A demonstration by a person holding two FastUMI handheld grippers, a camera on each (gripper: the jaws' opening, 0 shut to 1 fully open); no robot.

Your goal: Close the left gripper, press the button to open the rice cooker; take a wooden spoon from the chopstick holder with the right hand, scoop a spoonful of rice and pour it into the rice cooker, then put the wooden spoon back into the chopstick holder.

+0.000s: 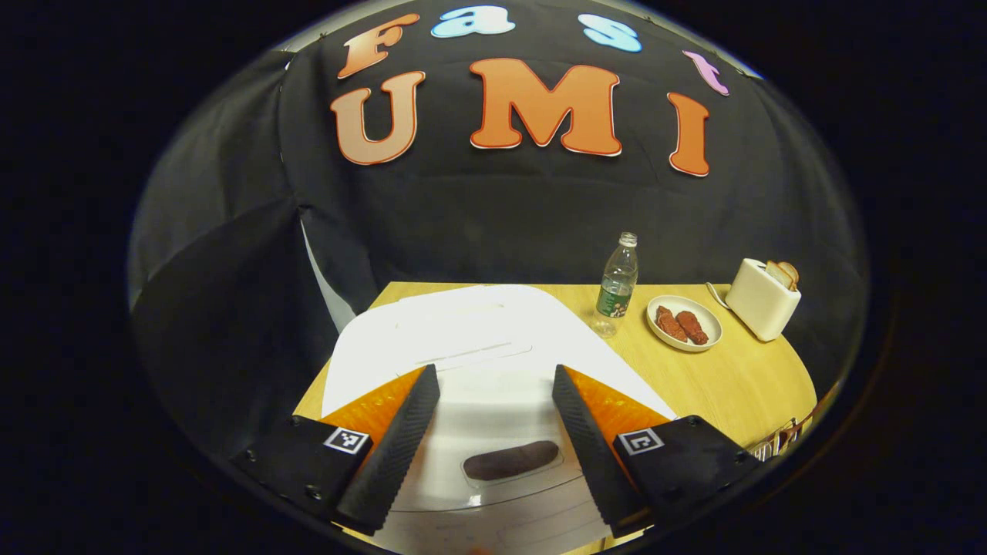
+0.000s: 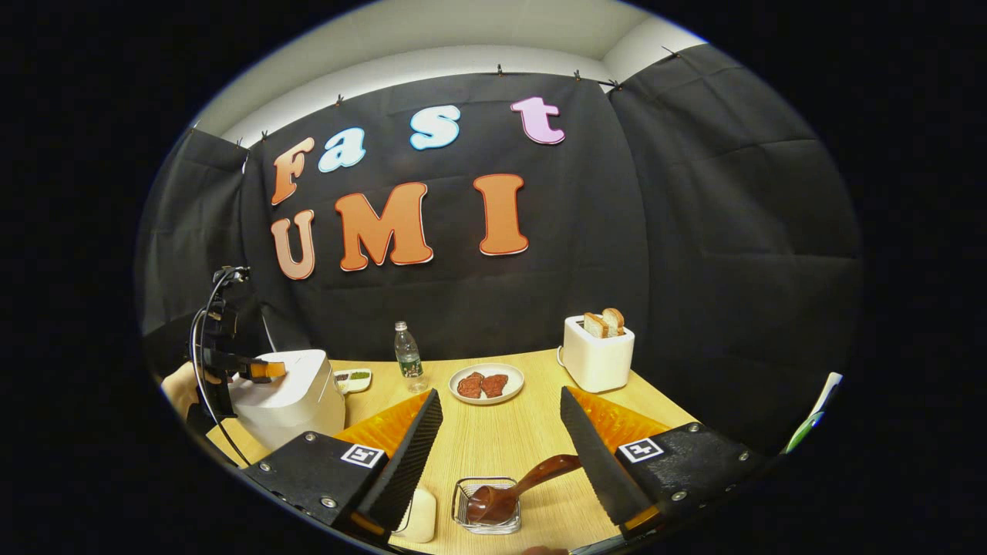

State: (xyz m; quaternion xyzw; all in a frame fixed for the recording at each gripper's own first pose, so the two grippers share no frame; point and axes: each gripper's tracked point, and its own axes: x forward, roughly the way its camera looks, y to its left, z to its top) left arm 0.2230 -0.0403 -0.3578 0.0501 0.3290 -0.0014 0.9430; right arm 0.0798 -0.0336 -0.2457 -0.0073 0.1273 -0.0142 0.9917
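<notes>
The left gripper [image 1: 495,401] hangs directly above the white rice cooker [image 1: 470,347], its fingers spread wide with the dark oval button [image 1: 510,459] lying between and just below them. The lid is down, so the opening press is not yet done, and by my reckoning the jaws need to come together first to make a blunt tip for pushing.

The right gripper [image 2: 501,432] waits over the wooden table [image 2: 501,439], also spread wide and holding nothing. Just under its fingers stands the clear chopstick holder [image 2: 487,506] with the wooden spoon [image 2: 513,489] lying in it, the handle slanting up toward the right-hand finger, handy for a grab.

The right gripper view gives the wider room: the cooker off to its left with the left gripper [image 2: 266,370] perched on top, and beyond it a water bottle [image 2: 408,356], a plate of meat [image 2: 486,383] and a toaster [image 2: 597,353] holding bread. The left gripper view gives the button close up, which the other does not.
</notes>
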